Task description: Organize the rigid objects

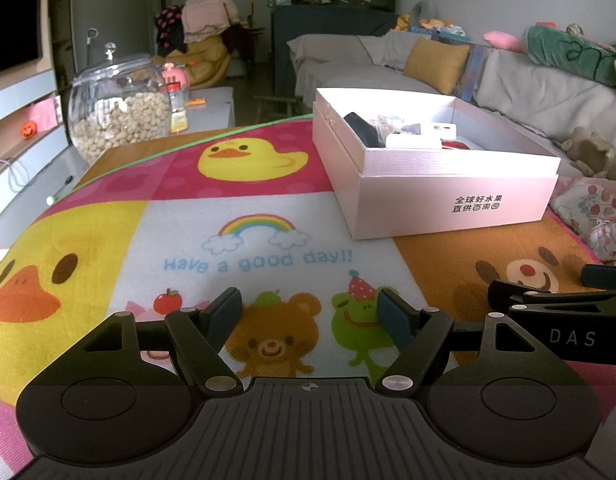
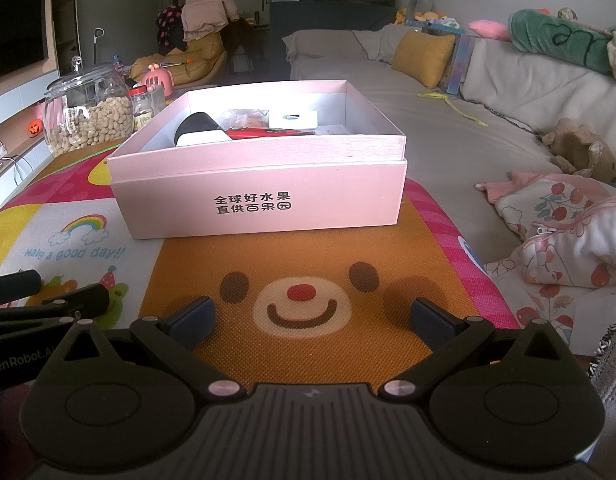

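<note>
A pink open box with black printed characters sits on the cartoon mat. Inside it lie several objects: a black-and-white item, a red flat item, a white block and a clear packet. My left gripper is open and low over the mat, near the bear and frog print, with nothing between its fingers. My right gripper is also open and empty, over the orange bear face, in front of the box.
A large glass jar of nuts and a small jar stand at the mat's far left. A grey sofa with a yellow cushion runs along the right. Folded floral cloth lies beside the mat.
</note>
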A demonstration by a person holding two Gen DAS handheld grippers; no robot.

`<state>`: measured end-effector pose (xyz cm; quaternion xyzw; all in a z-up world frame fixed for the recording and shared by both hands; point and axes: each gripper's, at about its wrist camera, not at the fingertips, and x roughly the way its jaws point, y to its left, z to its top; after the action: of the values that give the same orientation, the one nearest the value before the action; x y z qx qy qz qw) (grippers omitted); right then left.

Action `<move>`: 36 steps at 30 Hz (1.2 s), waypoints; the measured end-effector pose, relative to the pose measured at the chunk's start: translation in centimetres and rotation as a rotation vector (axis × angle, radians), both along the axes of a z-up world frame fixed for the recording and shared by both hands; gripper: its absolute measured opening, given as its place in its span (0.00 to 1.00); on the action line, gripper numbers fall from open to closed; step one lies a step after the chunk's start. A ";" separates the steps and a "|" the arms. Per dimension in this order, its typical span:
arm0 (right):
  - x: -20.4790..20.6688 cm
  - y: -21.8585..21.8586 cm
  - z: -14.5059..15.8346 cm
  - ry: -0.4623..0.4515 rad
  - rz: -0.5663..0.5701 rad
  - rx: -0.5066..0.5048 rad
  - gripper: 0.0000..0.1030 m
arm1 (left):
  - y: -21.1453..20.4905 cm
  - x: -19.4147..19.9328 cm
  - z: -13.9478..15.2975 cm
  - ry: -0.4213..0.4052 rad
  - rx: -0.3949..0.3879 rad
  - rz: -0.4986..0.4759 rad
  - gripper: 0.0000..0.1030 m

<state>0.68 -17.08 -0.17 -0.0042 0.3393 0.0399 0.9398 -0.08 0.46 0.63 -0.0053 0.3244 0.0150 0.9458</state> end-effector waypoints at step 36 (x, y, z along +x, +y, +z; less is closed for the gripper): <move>0.0 0.0 0.0 0.000 0.000 0.000 1.00 | 0.0 0.0 0.0 0.001 -0.009 0.000 0.77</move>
<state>0.69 -17.06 -0.19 -0.0042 0.3393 0.0399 0.9398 -0.06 0.43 0.61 -0.0097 0.3247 0.0136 0.9457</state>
